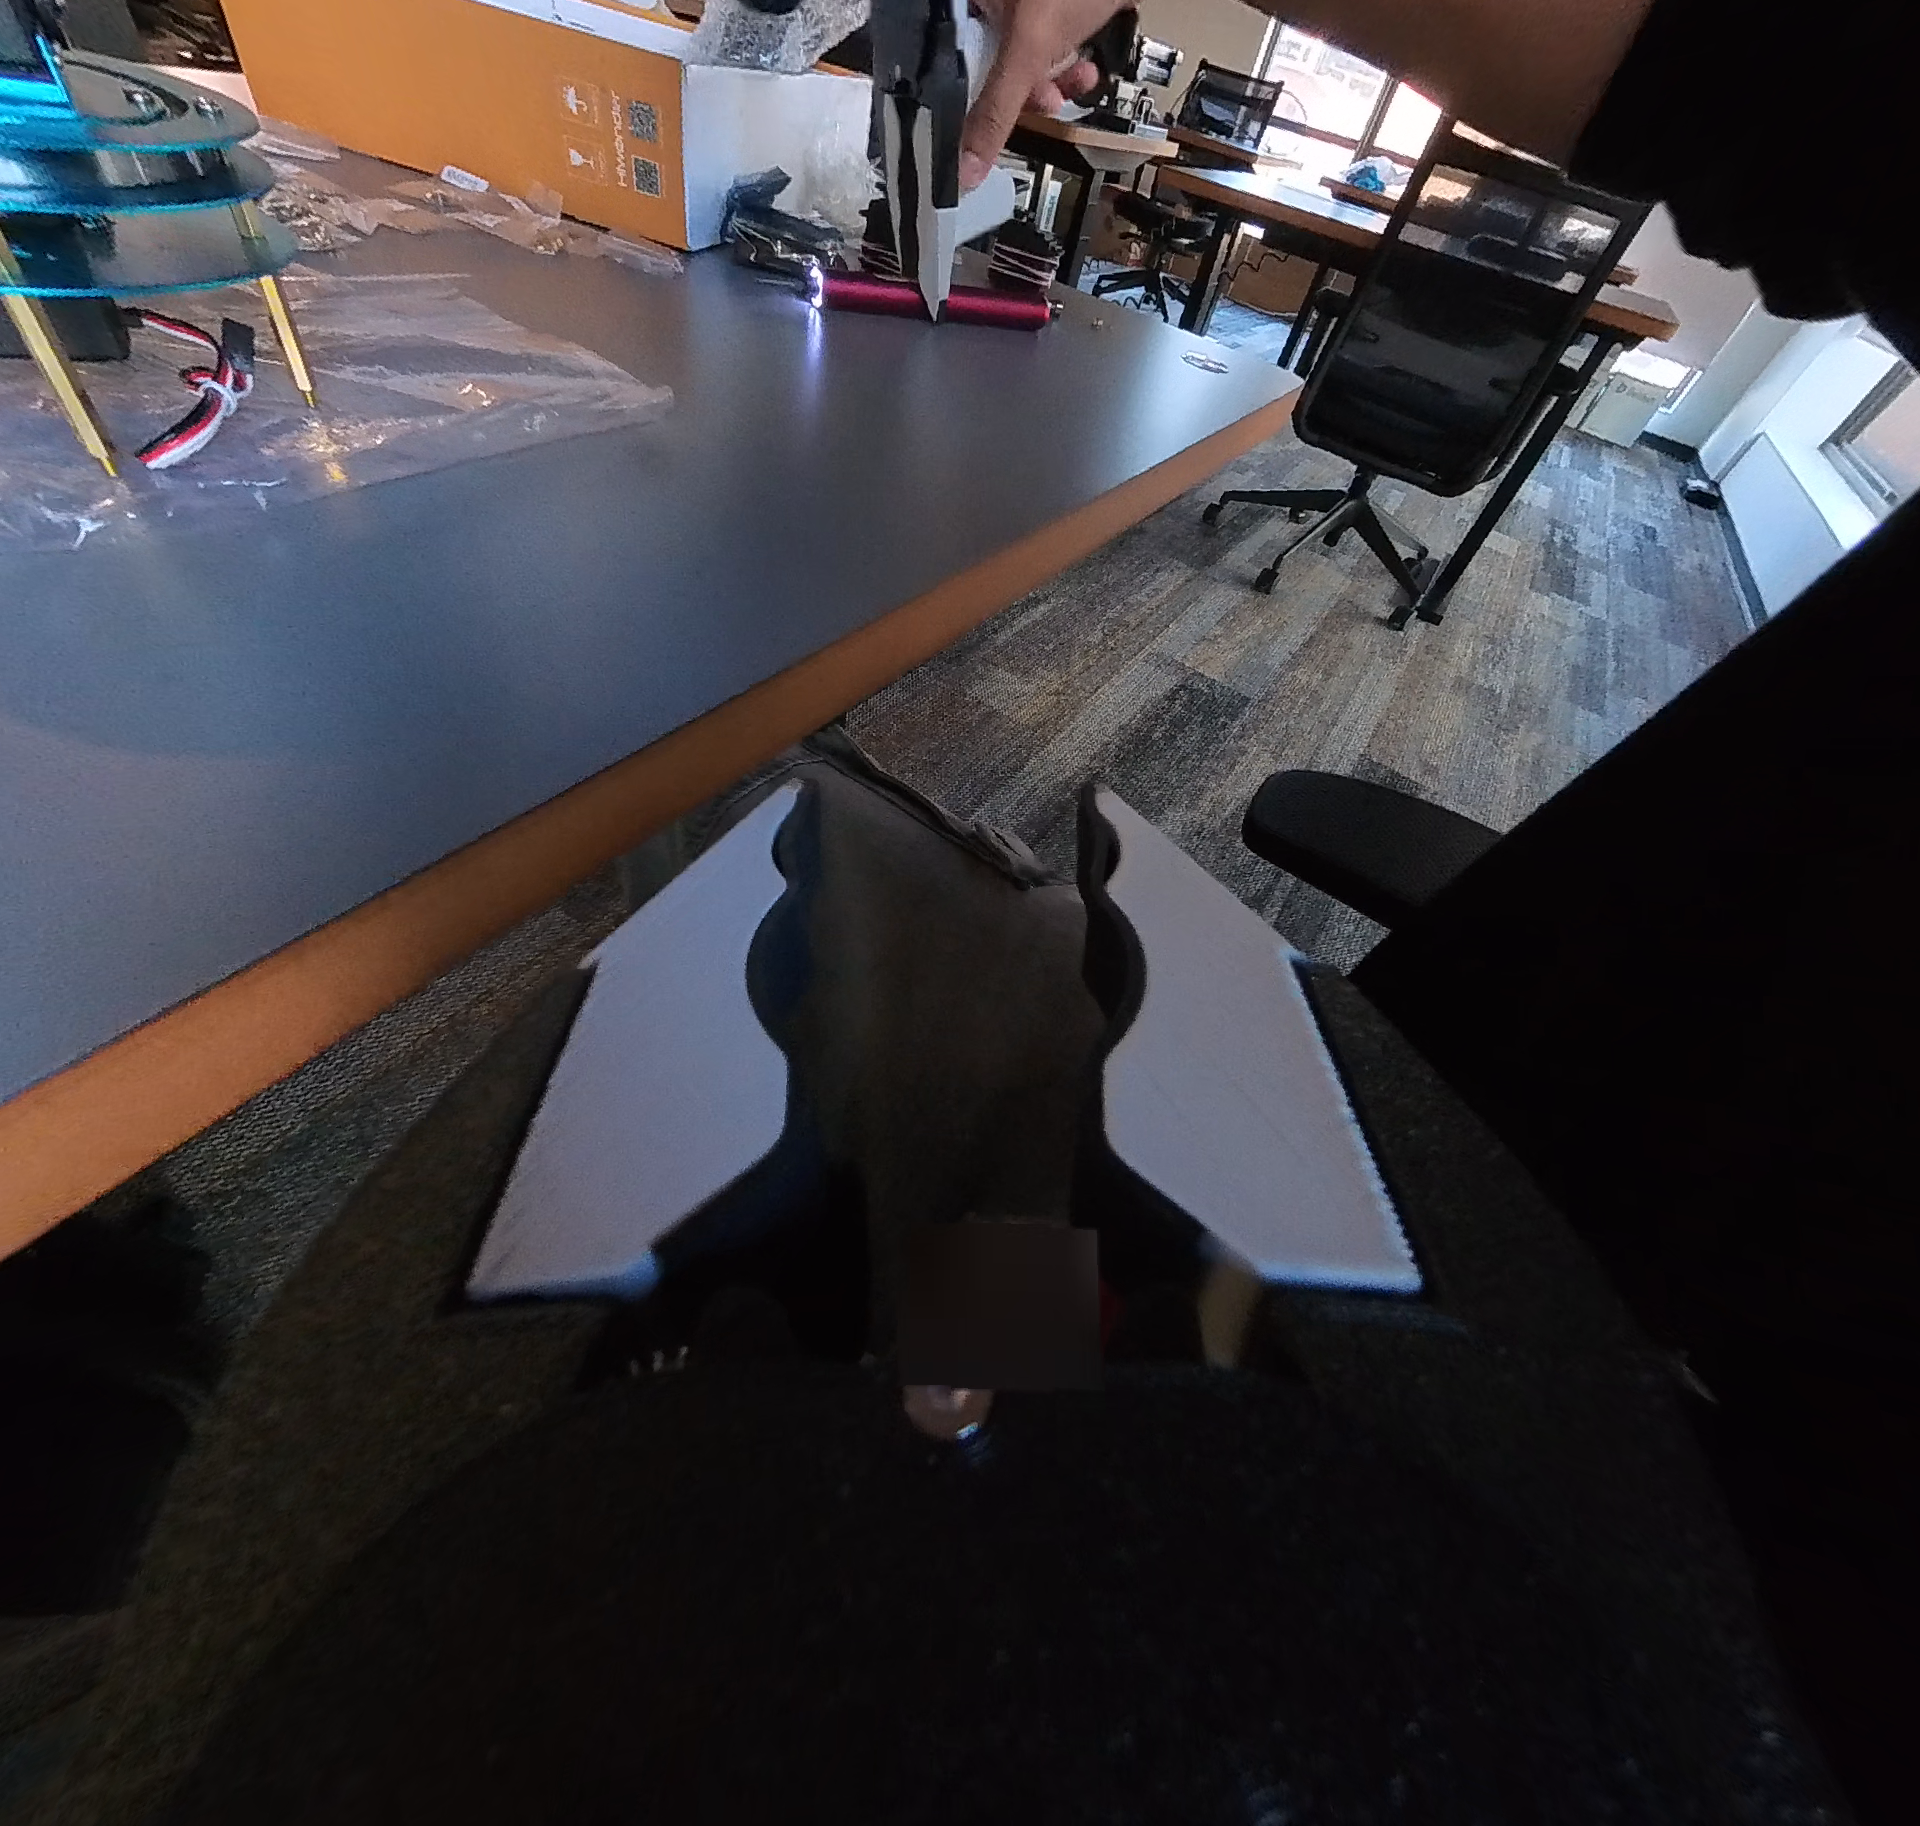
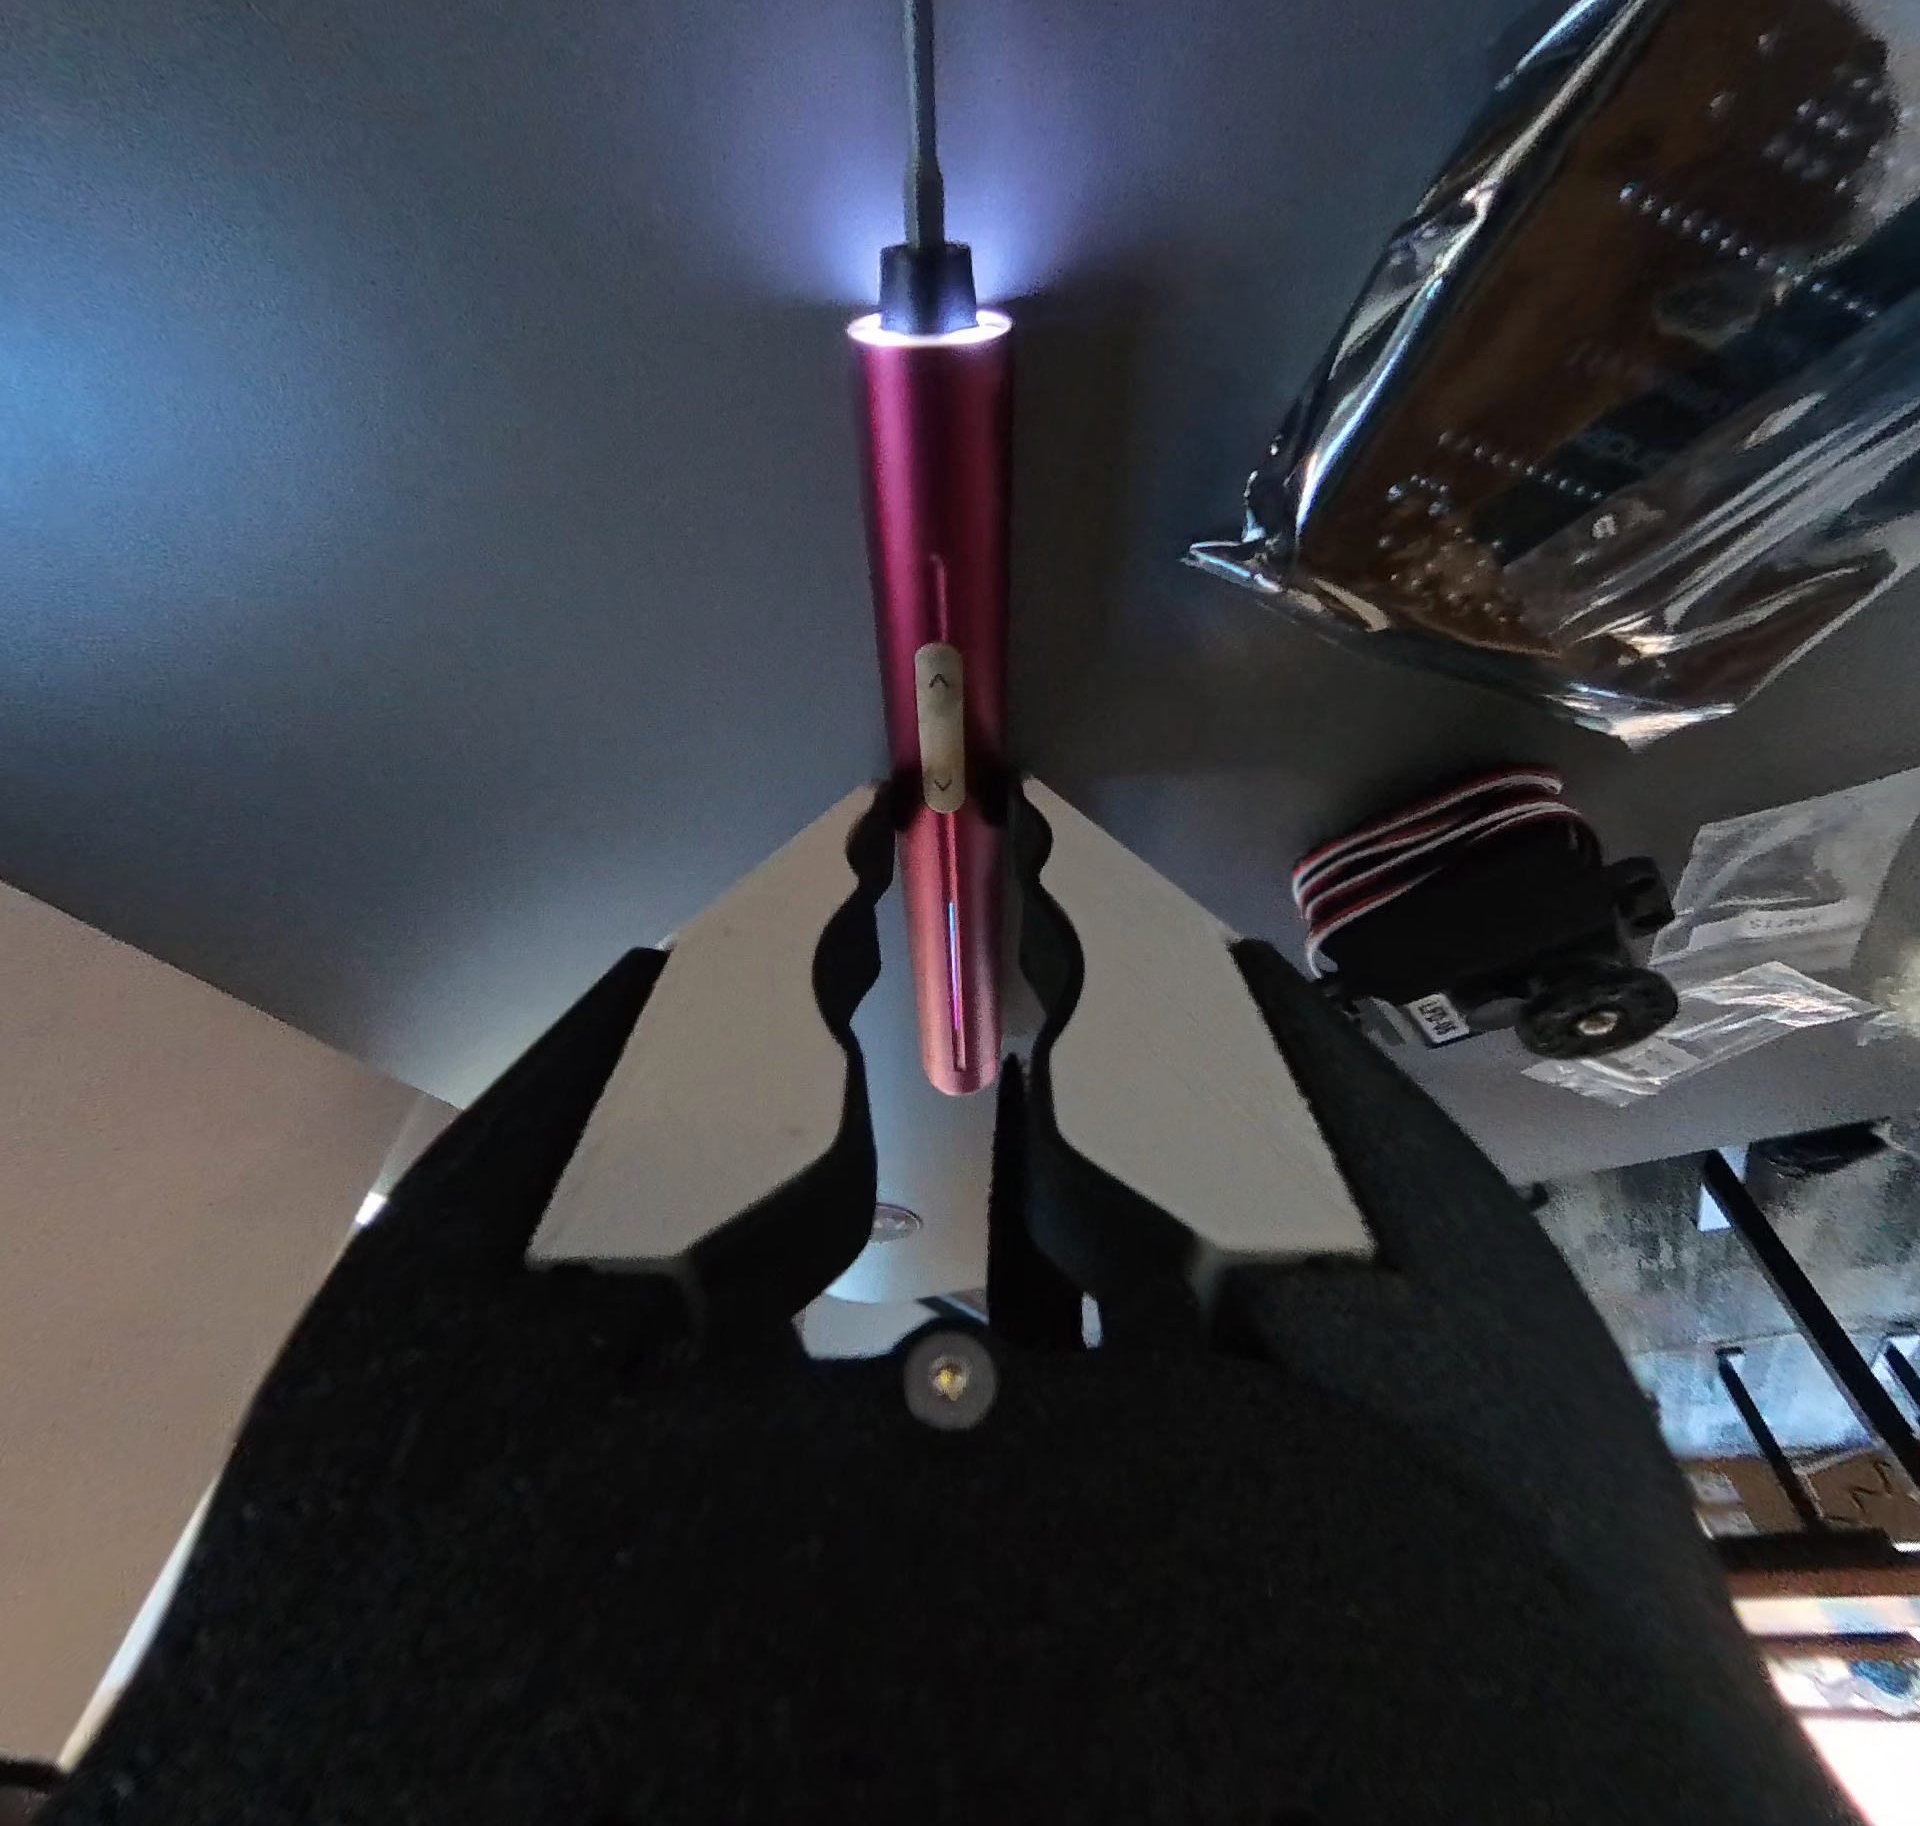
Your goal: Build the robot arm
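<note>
A red electric screwdriver [image 2: 940, 550] lies on the dark grey table [image 2: 416, 426], its bit pointing away and a white light ring lit at its front. My right gripper [image 2: 951, 789] is shut on the screwdriver's rear half, one finger pressed on each side. In the left wrist view this gripper [image 1: 932, 306] stands upright on the screwdriver [image 1: 987, 306] at the far end of the table [image 1: 520, 581], held by a bare hand [image 1: 1039, 41]. My left gripper [image 1: 945, 810] is open and empty, below the table's orange front edge, above a lap in grey cloth.
A circuit board in a shiny bag [image 2: 1610, 374], a black servo with a striped cable [image 2: 1486, 935] and small plastic bags [image 2: 1787, 924] lie right of the screwdriver. An orange and white box [image 1: 447, 72], a blue layered plate on brass legs [image 1: 135, 166] and a black office chair [image 1: 1455, 374] are around. The gap from one gripper's tips to the other's is roughly 50 cm.
</note>
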### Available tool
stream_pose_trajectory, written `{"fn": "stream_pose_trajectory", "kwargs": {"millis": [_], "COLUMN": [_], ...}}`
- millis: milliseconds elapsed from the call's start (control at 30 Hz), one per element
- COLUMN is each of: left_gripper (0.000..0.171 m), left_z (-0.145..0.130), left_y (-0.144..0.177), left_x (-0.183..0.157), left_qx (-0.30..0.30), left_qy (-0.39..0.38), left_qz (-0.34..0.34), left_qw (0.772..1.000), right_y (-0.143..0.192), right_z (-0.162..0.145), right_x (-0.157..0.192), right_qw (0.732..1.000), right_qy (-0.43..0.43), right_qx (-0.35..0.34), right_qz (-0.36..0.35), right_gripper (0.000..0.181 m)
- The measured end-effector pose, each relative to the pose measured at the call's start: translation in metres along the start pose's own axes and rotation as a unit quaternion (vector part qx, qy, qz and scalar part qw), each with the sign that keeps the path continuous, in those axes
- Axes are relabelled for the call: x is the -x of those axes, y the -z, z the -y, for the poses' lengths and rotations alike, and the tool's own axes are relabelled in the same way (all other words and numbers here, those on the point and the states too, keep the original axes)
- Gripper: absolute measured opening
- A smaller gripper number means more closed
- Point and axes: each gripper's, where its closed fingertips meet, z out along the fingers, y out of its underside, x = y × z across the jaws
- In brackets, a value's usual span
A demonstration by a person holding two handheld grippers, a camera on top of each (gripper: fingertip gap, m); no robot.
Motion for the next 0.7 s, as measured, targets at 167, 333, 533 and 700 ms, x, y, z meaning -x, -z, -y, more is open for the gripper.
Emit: {"fn": "stream_pose_trajectory", "kwargs": {"millis": [167, 333, 533, 700], "left_gripper": [0.049, 0.060, 0.083, 0.089], "left_z": [0.017, 0.071, 0.136, 0.126], "left_y": [0.006, 0.023, -0.038, -0.081], "left_x": [0.027, 0.104, 0.217, 0.269], "left_qx": [0.016, 0.039, 0.108, 0.169], "left_qy": [-0.009, -0.050, 0.064, 0.197], "left_qz": [0.031, 0.076, 0.006, -0.027], "left_qw": [0.999, 0.995, 0.992, 0.965], "right_y": [0.011, 0.099, 0.134, 0.108], "right_z": [0.007, 0.101, 0.253, 0.307], "right_x": [-0.004, 0.025, 0.169, 0.176], "right_qw": [0.999, 0.946, 0.827, 0.829], "right_qy": [0.002, -0.008, 0.048, 0.062], "right_qx": [-0.038, -0.310, -0.559, -0.552], "right_qz": [-0.030, -0.095, 0.035, -0.058], "right_gripper": [0.022, 0.056, 0.118, 0.111]}}
